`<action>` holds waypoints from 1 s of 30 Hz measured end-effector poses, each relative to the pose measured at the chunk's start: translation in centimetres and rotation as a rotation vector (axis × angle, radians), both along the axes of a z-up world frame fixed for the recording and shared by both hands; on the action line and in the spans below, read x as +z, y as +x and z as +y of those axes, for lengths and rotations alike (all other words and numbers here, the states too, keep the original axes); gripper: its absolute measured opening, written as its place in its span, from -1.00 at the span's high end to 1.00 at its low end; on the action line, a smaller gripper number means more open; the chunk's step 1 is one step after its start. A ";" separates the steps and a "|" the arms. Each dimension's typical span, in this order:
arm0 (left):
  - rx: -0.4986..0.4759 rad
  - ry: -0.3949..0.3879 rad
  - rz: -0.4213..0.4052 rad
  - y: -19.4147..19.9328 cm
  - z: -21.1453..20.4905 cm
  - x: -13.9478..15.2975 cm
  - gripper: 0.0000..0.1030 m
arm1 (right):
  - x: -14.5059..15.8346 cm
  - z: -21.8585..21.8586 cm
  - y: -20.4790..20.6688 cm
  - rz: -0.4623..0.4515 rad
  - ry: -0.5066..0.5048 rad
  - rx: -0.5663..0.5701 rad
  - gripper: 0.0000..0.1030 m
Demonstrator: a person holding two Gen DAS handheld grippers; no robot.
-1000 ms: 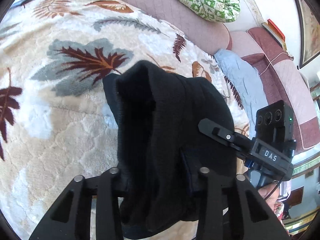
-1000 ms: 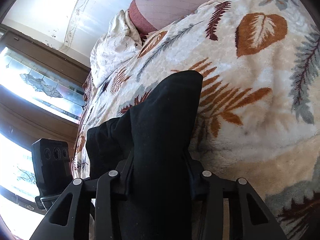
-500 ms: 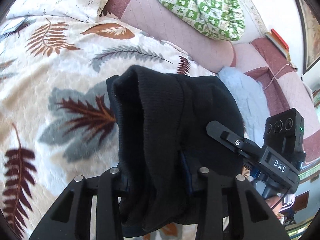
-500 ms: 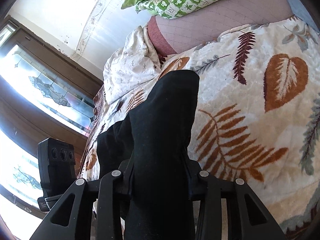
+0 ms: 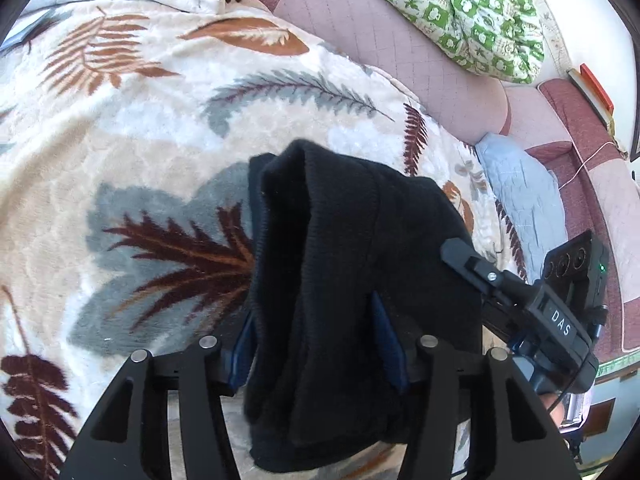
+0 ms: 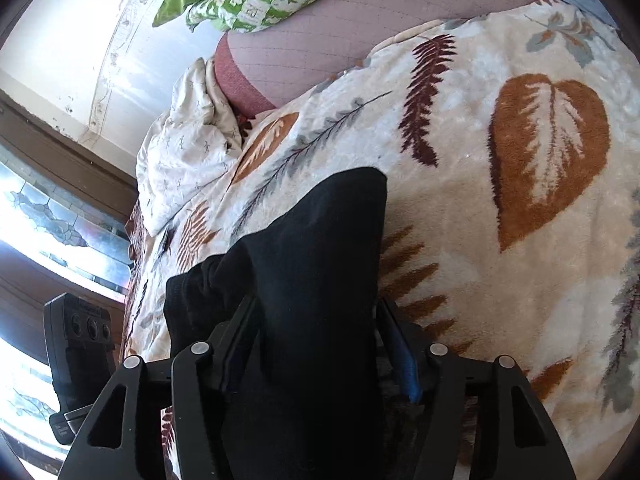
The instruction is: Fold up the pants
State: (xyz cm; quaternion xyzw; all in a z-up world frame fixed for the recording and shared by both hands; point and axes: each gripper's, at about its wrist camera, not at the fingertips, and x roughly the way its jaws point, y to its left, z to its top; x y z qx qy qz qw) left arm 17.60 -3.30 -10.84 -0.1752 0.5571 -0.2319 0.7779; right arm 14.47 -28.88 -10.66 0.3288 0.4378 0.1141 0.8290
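The black pants [image 5: 352, 264] hang bunched between both grippers above a leaf-patterned blanket [image 5: 120, 128]. My left gripper [image 5: 320, 344] is shut on a thick fold of the black cloth, which drapes over the fingers and hides the tips. My right gripper [image 6: 316, 344] is shut on another fold of the pants [image 6: 316, 280]; the cloth covers its fingertips too. The right gripper's body shows in the left wrist view [image 5: 556, 312] at the right, close beside the pants. The left gripper's camera block shows in the right wrist view [image 6: 80, 344] at the lower left.
A pink quilted sofa back [image 5: 384, 40] runs behind the blanket, with a green-and-white checked quilt [image 5: 472, 8] on it. A light blue cloth [image 5: 524, 200] lies at the right. A white crumpled sheet [image 6: 184, 148] and a stained-glass window [image 6: 48, 224] are at the left.
Both grippers have kept hold of the pants and tilted up and toward the sofa back; more of the sofa and the green quilt has come into view.
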 end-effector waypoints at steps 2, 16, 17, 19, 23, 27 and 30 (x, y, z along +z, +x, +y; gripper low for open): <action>0.018 0.010 -0.010 -0.3 1.1 0.7 -0.07 | 0.8 -0.8 -0.6 -0.017 -0.013 -0.016 -0.32; 0.095 0.179 -0.052 -2.9 3.2 2.2 -0.16 | 2.3 0.6 -7.5 -0.040 -0.228 -0.003 -0.42; 0.094 0.202 -0.076 -3.4 3.2 2.9 -0.16 | 2.8 0.5 -7.7 -0.041 -0.237 -0.014 -0.42; 0.103 0.253 -0.118 -4.7 3.4 4.3 -0.16 | 4.0 0.7 -8.5 -0.074 -0.257 -0.019 -0.42; 0.134 0.335 -0.216 -8.8 4.0 7.0 -0.21 | 6.1 2.0 -11.3 -0.119 -0.303 -0.032 -0.43; 0.144 0.404 -0.276 -13.0 4.1 8.1 -0.30 | 6.2 3.6 -14.9 -0.120 -0.346 -0.040 -0.44; 0.151 0.423 -0.273 -15.5 4.3 7.9 -0.30 | 5.5 4.7 -17.4 -0.096 -0.375 -0.036 -0.45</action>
